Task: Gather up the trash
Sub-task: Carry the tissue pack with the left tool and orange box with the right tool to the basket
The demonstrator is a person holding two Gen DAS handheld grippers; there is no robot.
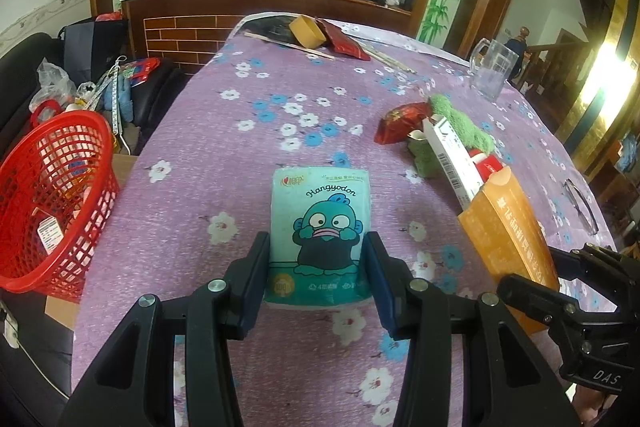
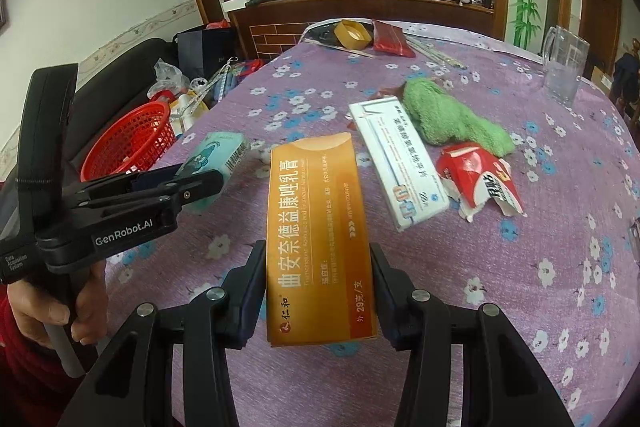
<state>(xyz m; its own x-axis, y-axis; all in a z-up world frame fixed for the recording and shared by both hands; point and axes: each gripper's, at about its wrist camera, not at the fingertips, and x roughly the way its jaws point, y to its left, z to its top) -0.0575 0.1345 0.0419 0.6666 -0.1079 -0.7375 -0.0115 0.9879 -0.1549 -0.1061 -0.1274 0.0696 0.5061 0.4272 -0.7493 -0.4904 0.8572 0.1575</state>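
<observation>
Off the table's left edge sits the red basket (image 1: 52, 203), with a few scraps already in it, as far as I can make out through the mesh. Next along, the left gripper (image 1: 318, 259) is clenched on a teal tissue pack (image 1: 320, 223), pads pressed to both its sides. It appears to be held just above the cloth (image 1: 240, 147), though the angle makes that hard to swear to. To its right, the right gripper (image 2: 319, 281) clamps an orange box (image 2: 316, 223) the same way, tilted up off the table. Further right, still lying on the cloth, are a white box (image 2: 396, 163), a green towel (image 2: 448, 115) and a torn red wrapper (image 2: 480, 179).

So both hands are loaded, and the step in hand looks like the carry. The next move calls for swinging left over the basket, the tissue pack first since it is nearer, and letting go only once clear of the rim.
</observation>
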